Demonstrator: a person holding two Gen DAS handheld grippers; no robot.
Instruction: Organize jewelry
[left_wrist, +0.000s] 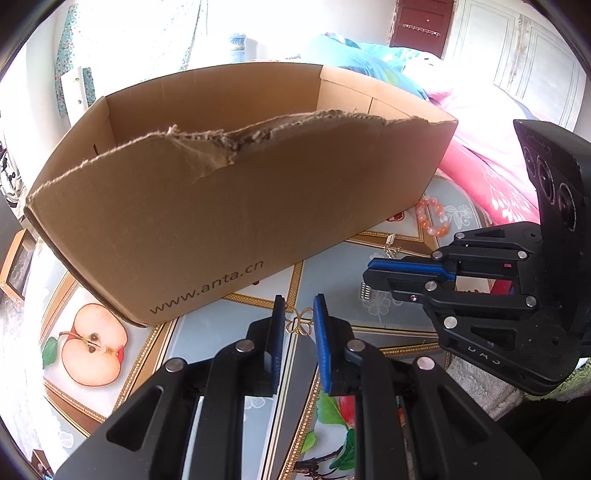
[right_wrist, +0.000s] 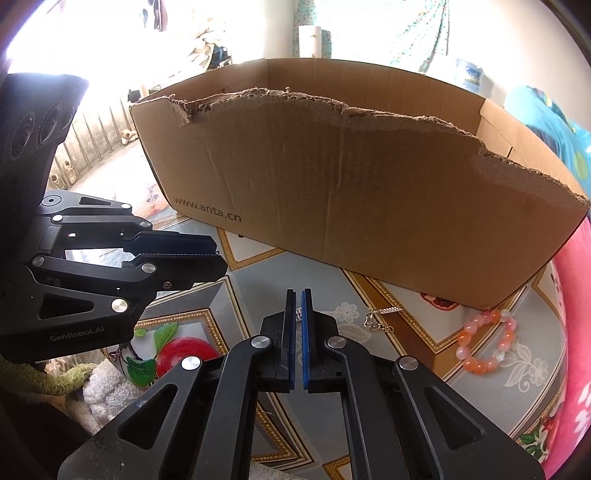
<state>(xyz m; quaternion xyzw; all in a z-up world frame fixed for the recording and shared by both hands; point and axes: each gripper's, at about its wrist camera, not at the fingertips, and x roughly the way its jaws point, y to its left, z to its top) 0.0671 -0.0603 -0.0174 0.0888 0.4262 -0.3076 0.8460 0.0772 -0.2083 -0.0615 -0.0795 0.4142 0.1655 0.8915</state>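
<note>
In the left wrist view my left gripper (left_wrist: 299, 301) is low over the table, its blue pads closed on a small gold bow-shaped piece (left_wrist: 301, 325). From the right wrist view, my left gripper (right_wrist: 218, 254) sits at the left. My right gripper (right_wrist: 299, 293) is shut with a tiny silver piece (right_wrist: 297, 314) pinched between its pads; the left wrist view shows my right gripper (left_wrist: 367, 273) from the side. A torn-topped cardboard box (left_wrist: 221, 206) (right_wrist: 369, 184) stands just beyond both grippers. Its floor is hidden.
A pink and orange bead bracelet (right_wrist: 484, 343) (left_wrist: 432, 218) and a silver chain (right_wrist: 380, 317) (left_wrist: 391, 249) lie on the fruit-patterned table cover (left_wrist: 92, 343) near the box's right end. Pink bedding (right_wrist: 576, 314) borders the table on the right.
</note>
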